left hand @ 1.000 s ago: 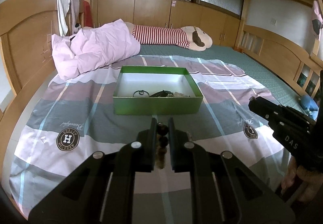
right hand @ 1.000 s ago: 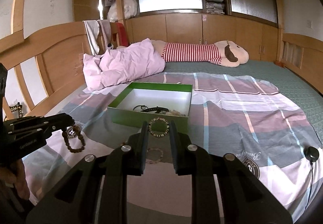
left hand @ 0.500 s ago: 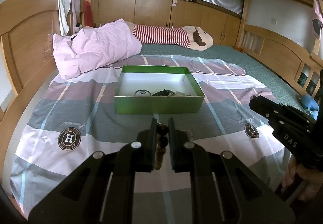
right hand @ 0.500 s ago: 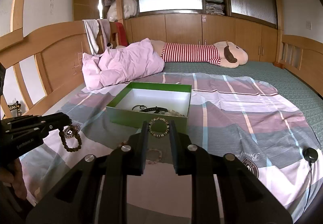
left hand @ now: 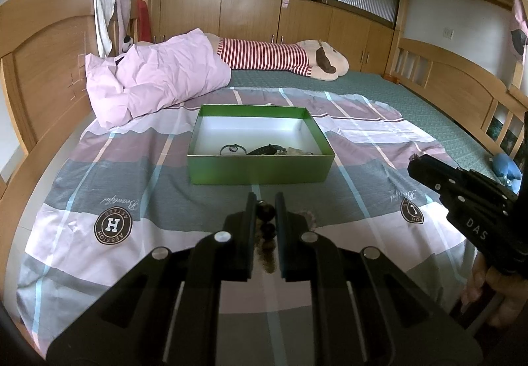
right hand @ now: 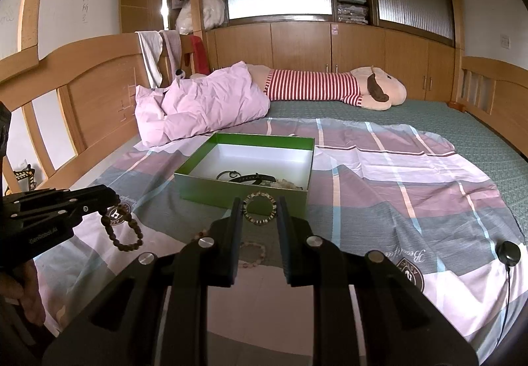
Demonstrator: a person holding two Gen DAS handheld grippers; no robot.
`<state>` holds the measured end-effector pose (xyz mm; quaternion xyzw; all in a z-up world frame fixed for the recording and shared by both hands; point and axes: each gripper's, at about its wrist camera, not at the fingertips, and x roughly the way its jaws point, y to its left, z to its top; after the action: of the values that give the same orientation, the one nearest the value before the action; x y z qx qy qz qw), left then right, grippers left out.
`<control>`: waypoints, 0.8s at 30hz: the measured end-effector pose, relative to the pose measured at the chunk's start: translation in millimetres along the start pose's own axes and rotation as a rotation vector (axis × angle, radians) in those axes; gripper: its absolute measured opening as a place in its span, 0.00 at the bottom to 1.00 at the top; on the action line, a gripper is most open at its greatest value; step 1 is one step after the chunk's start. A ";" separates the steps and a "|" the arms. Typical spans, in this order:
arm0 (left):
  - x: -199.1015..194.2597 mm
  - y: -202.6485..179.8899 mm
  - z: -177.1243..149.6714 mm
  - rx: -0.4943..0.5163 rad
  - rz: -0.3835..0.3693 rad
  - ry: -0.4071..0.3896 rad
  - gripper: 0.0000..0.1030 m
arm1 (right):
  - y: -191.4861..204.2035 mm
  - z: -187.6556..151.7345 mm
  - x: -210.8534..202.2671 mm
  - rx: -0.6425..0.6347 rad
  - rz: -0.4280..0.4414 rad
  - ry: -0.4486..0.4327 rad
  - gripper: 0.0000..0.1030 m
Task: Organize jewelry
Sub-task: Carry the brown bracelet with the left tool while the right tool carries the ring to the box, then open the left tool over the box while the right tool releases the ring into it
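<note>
We hold a dark wooden bead bracelet (right hand: 122, 230) pinched in the left gripper (left hand: 265, 212) and a patterned ring bracelet (right hand: 259, 208) clamped in the right gripper (right hand: 259, 211), both just short of the green box (left hand: 260, 169). We should carry each over its rim before releasing. The bedsheet (left hand: 99, 181) reads "AESSTOH" and "Beautiful".

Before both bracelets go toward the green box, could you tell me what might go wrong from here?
1. The brown bead bracelet hangs loose below the left gripper, held by a few beads only; it could slip out, or its loop could snag the green box wall.
2. The patterned ring bracelet is pinched by its edges in the right gripper and might pop free.
3. A pale bead bracelet lies on the sheet below and could be dragged.
</note>
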<state>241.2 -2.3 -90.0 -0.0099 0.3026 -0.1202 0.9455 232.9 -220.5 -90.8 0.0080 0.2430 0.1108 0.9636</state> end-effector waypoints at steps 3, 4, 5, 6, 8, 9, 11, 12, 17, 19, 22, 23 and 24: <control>3.7 1.1 1.0 -0.004 0.005 0.006 0.11 | 0.2 2.4 4.7 -0.004 0.003 0.006 0.20; 6.3 1.7 2.9 -0.007 0.008 0.009 0.11 | 0.5 4.3 7.4 -0.005 0.005 0.007 0.20; 9.0 2.7 5.0 -0.010 0.011 0.010 0.11 | 0.9 8.0 12.3 -0.012 0.010 0.008 0.20; 13.7 4.9 9.5 -0.018 0.016 0.012 0.11 | 1.5 11.4 16.0 -0.018 0.013 0.008 0.20; 23.8 9.2 21.8 -0.026 0.025 0.013 0.11 | 1.5 23.2 29.8 -0.030 0.015 0.002 0.20; 28.8 10.3 28.4 -0.027 0.029 0.012 0.11 | 0.0 29.8 38.4 -0.025 0.027 0.002 0.20; 46.5 12.8 45.8 -0.029 0.026 0.017 0.11 | -4.7 40.2 56.3 -0.001 0.056 0.009 0.20; 53.5 13.9 52.0 -0.033 0.019 0.017 0.11 | -7.0 45.9 68.2 0.008 0.061 0.010 0.20; 118.1 18.3 86.5 -0.019 0.034 0.032 0.11 | -12.1 66.9 125.0 0.010 0.082 0.004 0.20; 144.6 22.1 95.9 -0.019 0.037 0.043 0.11 | -13.6 71.3 146.3 0.018 0.101 0.014 0.20; 182.0 30.1 103.8 -0.033 0.038 0.051 0.11 | -18.9 73.8 181.6 0.044 0.090 0.055 0.20; 193.3 32.5 105.4 -0.039 0.038 0.049 0.11 | -20.6 73.7 191.5 0.052 0.090 0.067 0.20; 200.8 33.6 106.8 -0.040 0.036 0.046 0.14 | -22.0 73.0 203.1 0.049 0.082 0.080 0.20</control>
<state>468.2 -22.2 -120.3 -0.0207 0.3267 -0.0974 0.9399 445.9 -194.9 -122.7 0.0369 0.2836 0.1444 0.9473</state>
